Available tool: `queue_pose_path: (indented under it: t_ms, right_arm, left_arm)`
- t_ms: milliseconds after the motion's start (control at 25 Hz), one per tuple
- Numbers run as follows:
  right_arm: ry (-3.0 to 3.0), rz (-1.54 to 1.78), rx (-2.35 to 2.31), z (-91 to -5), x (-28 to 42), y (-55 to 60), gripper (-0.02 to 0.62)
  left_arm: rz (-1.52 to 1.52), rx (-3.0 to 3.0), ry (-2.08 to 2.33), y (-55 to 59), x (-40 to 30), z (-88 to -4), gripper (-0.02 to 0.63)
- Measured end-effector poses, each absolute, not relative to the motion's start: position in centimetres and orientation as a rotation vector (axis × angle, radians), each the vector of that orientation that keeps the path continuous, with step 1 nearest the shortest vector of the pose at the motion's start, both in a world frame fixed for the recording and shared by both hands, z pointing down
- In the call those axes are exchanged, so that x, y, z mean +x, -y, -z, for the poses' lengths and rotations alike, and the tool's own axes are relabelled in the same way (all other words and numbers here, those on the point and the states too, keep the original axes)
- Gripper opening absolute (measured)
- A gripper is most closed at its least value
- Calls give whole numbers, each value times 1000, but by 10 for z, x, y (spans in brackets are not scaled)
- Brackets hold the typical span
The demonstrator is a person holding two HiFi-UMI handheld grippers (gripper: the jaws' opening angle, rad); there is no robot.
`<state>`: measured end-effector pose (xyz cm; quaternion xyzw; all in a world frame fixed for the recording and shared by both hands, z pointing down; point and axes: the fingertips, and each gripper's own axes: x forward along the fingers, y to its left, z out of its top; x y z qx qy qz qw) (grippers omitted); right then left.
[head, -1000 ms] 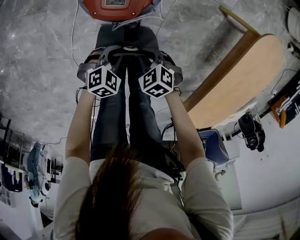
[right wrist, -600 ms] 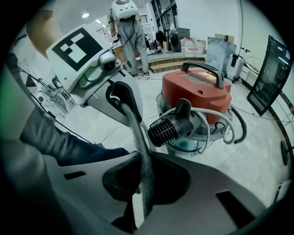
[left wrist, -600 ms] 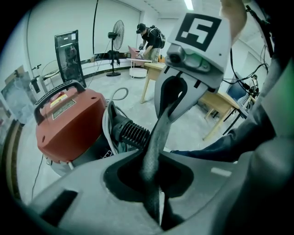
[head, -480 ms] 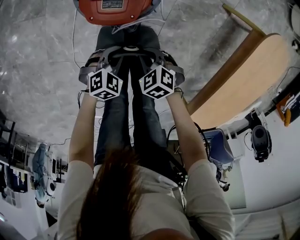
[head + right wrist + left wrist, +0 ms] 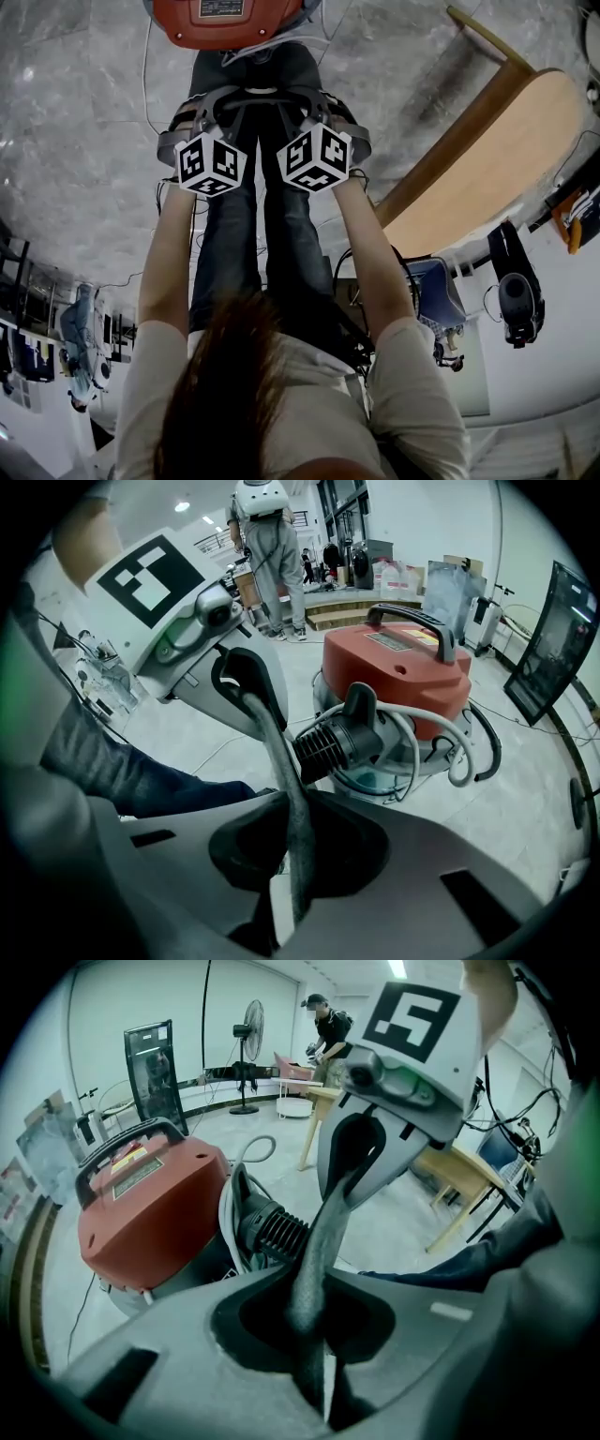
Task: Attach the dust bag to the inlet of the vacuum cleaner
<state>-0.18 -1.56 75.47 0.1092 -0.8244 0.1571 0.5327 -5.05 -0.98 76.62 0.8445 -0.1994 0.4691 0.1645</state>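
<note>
The red vacuum cleaner stands on the floor ahead of me, its black ribbed inlet fitting facing my grippers. A dark grey dust bag edge runs as a taut strip between both grippers. My left gripper is shut on one end. The other end sits in my right gripper, shut on it. Both hang side by side a little short of the inlet. The rest of the bag is hidden.
A grey hose loops round the vacuum and thin cables trail over the floor. A wooden table stands to the right. Farther off are a standing fan, a black panel and people.
Neither gripper nor the bag strip has visibly moved; only the head view has shifted slightly.
</note>
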Motion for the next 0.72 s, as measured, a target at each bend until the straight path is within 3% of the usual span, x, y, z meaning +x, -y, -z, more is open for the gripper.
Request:
queue_pose_path:
  t_ms: [720]
  right_arm:
    - [1963, -427, 269, -763, -5, 32, 37]
  left_arm:
    - [-1288, 2341, 650, 23, -57, -775, 59]
